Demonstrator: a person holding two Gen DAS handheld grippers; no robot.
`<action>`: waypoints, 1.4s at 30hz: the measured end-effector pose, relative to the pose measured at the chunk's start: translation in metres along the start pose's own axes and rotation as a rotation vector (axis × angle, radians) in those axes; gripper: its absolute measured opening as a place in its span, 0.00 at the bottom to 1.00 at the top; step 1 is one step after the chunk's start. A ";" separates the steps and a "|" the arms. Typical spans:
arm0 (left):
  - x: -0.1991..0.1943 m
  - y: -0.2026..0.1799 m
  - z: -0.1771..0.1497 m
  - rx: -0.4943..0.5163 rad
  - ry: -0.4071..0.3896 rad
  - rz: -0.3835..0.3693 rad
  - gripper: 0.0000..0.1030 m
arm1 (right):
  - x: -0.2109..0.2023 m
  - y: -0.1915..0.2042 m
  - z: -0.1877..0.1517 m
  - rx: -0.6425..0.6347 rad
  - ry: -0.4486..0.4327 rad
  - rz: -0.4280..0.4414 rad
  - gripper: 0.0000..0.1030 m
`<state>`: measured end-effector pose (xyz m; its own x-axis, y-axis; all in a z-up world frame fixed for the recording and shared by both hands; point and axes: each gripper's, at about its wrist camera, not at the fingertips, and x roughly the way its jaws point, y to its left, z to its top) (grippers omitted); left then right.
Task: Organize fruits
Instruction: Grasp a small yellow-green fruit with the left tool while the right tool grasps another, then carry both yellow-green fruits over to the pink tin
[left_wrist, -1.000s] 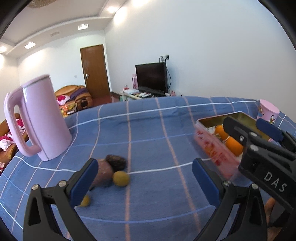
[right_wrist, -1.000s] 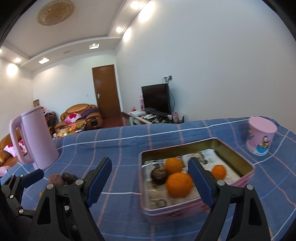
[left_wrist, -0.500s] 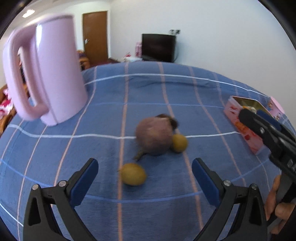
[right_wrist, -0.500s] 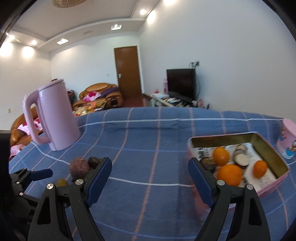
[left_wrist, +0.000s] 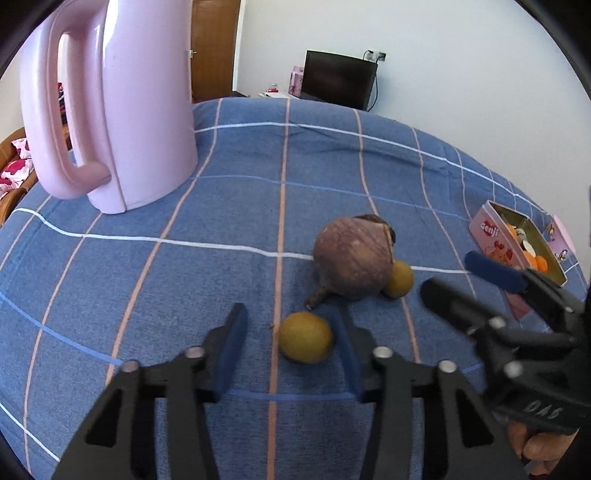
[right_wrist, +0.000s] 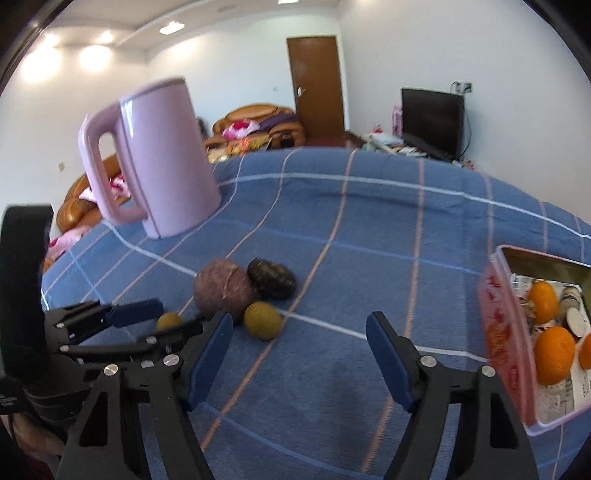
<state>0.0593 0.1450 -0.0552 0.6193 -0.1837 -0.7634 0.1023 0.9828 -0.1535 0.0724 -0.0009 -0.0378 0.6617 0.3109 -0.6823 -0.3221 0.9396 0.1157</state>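
Observation:
A small yellow-green fruit (left_wrist: 304, 336) lies on the blue checked cloth between the pads of my left gripper (left_wrist: 288, 325). The jaws are closing; the right pad is at the fruit and a gap shows at the left pad. Just beyond sit a big purple-brown round fruit (left_wrist: 352, 262), a second yellow-green fruit (left_wrist: 399, 282) and a dark wrinkled fruit (right_wrist: 271, 278). My right gripper (right_wrist: 300, 321) hangs over bare cloth, its jaws closing with nothing between them, and that second yellow-green fruit (right_wrist: 262, 319) lies just ahead of its left finger. The pink tin (right_wrist: 495, 332) holds oranges (right_wrist: 554, 354).
A tall pink kettle (left_wrist: 129, 110) stands at the back left of the table. A pink cup (left_wrist: 563, 240) stands just past the tin. The right gripper (left_wrist: 448, 273) reaches in close beside the left one. A sofa, a door and a television lie beyond the table.
The left jaws have narrowed from wide open around the small yellow-green fruit. Both grippers have come lower and nearer the fruit cluster. The right view has swung left, leaving the tin at its right edge.

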 end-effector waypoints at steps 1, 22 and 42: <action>-0.001 0.000 0.000 -0.001 -0.001 0.000 0.30 | 0.005 0.002 0.001 -0.003 0.022 0.010 0.73; -0.035 0.024 0.008 -0.104 -0.245 0.093 0.30 | 0.020 0.002 0.007 0.023 0.069 0.094 0.28; -0.057 -0.030 -0.004 -0.005 -0.412 0.116 0.30 | -0.072 -0.045 -0.013 0.087 -0.278 -0.024 0.28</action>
<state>0.0179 0.1255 -0.0092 0.8857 -0.0487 -0.4617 0.0103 0.9963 -0.0853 0.0304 -0.0678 -0.0035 0.8323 0.3049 -0.4629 -0.2533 0.9520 0.1716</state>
